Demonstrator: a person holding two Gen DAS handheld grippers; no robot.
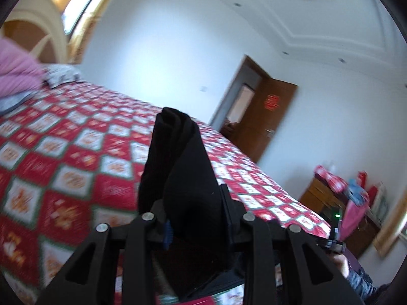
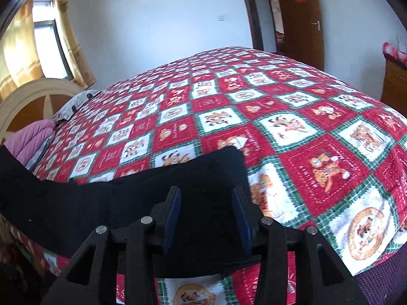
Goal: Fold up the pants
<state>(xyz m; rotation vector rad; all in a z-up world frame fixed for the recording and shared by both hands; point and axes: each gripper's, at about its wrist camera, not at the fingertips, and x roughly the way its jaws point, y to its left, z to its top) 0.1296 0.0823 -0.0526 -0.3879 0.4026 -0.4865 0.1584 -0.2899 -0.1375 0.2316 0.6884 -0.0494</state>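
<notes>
The black pants [image 2: 142,193] lie folded along the near edge of the bed and stretch off to the left in the right wrist view. My right gripper [image 2: 206,203] is open, its jaws apart just above the pants' right end, holding nothing. My left gripper [image 1: 193,203] is shut on a bunched end of the black pants [image 1: 178,162], which stands up between the fingers, lifted above the bed. The rest of that cloth hangs down below the gripper.
A red, white and green patchwork quilt [image 2: 279,117] covers the bed. A pink blanket [image 2: 33,139] and a pillow [image 2: 76,101] lie by the headboard. A brown door [image 2: 300,17] stands open at the far wall. A wooden dresser [image 1: 328,198] holds clutter.
</notes>
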